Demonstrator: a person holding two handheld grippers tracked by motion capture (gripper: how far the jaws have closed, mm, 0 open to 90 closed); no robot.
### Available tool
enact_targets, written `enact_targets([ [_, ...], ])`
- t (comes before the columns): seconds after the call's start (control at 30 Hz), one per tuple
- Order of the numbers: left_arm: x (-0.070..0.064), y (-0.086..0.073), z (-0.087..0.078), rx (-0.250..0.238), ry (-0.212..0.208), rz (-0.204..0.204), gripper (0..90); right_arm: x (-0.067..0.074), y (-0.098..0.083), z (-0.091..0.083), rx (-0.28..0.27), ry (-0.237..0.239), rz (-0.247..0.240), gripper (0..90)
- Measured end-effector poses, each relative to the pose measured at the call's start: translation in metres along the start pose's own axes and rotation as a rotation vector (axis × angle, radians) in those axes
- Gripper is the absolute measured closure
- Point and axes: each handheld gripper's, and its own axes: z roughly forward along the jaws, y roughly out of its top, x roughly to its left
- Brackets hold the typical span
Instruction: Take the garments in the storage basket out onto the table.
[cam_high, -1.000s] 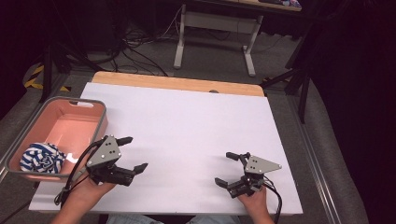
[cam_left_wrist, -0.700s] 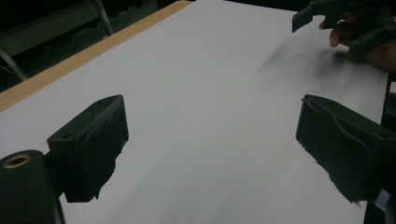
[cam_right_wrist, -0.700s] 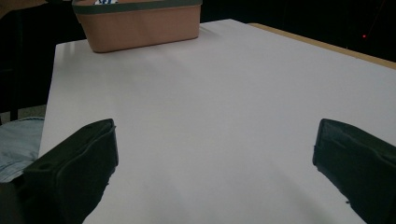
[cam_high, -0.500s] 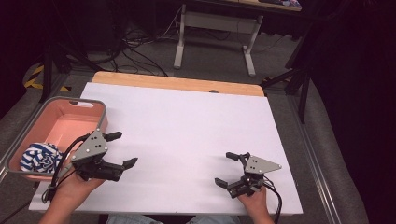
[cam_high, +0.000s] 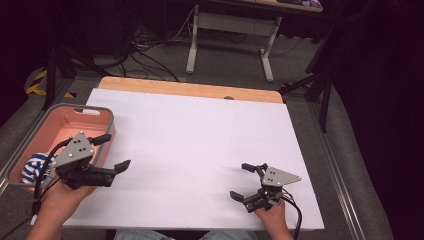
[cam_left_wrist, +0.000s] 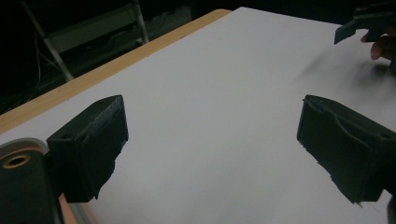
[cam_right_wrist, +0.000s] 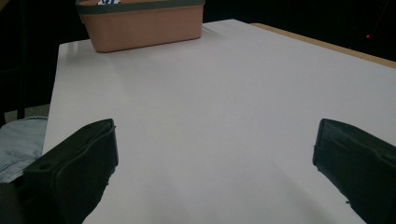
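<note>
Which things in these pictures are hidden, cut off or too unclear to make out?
- Striped cloth: high view, partly hidden by the left gripper and its cable; what kind of item it is cannot be told.
- Pink bin: right gripper view, top cut by the picture's edge, so its inside stays hidden.
- Right gripper: left gripper view, cut off at the corner and blurred.
- Person: high view, the bottom edge cuts the forearms.
</note>
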Motion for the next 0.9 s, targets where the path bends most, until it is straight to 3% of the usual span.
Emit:
enact_targets([
  [0.57, 0.021, -0.007, -0.021, 0.0, 0.077, -0.033, 8.8, 0.0, 0.0, 0.0, 0.0, 0.005, 0.002, 0.3],
  [0.73, 0.03, -0.011, -0.029, -0.01, 0.11, -0.069, 8.7, 0.001, 0.001, 0.0, 0.001, 0.004, -0.01, 0.4],
  [0.9, 0.036, -0.014, -0.036, -0.006, 0.136, -0.079, 8.7, 0.0, 0.0, 0.0, 0.001, 0.006, -0.003, 0.3],
])
